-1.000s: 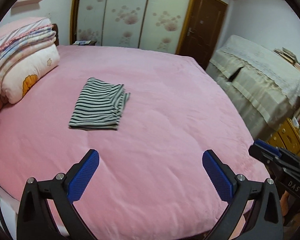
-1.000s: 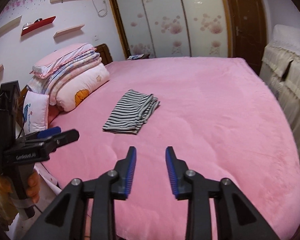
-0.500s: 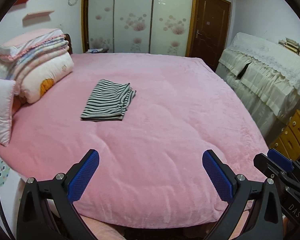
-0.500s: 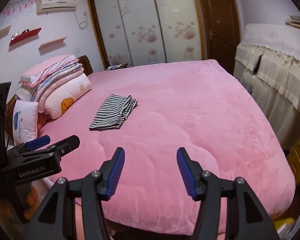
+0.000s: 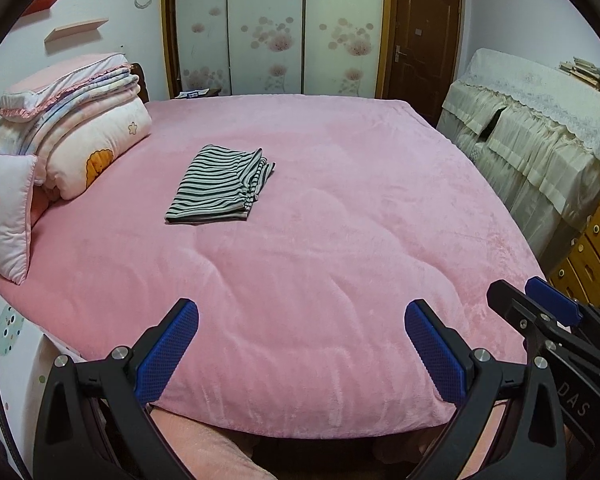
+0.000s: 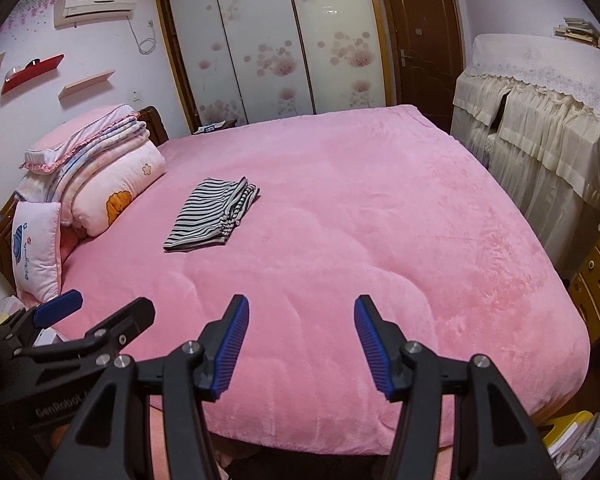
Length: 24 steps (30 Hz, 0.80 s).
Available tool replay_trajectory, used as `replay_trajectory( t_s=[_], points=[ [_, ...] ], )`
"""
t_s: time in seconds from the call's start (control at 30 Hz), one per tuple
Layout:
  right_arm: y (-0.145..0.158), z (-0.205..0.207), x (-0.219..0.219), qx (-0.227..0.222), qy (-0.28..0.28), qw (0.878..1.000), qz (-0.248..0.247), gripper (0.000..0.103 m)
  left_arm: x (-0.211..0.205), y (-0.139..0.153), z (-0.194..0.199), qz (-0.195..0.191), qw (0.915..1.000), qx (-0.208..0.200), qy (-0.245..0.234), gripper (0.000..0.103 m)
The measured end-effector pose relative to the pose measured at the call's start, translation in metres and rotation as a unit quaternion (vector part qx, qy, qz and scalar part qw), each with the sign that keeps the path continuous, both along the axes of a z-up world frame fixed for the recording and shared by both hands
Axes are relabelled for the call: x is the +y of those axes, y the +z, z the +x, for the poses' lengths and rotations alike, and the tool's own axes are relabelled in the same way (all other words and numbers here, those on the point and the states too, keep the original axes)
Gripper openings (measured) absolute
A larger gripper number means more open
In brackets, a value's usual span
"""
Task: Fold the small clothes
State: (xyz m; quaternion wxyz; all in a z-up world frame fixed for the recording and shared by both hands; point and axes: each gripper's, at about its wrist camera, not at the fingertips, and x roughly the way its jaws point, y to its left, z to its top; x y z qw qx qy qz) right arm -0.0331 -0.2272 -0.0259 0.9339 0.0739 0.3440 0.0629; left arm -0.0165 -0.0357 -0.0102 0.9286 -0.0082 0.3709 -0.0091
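On the pink bed (image 5: 340, 220), folded striped garment (image 5: 220, 184); both hand-held grippers (image 5: 300, 354) (image 6: 300, 346) apart, empty.

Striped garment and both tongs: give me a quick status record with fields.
garment: striped garment, folded, lying flat on the pink bedspread
garment position: toward the pillow side, beside the stacked bedding, not touching it
left tongs: open wide, empty, over the near bed edge
right tongs: jaws have just been opening, nothing between them
contact with garment: none
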Motion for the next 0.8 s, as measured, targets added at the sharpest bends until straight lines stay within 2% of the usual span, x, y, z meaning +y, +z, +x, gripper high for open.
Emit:
replay_trajectory(
  t_s=[0.8],
  points=[
    [-0.01,0.029,-0.013,0.022,-0.019,1.0,-0.011,0.055,-0.01,-0.014,0.036,0.001,0.9994,0.033,-0.005,0.102]
  ],
)
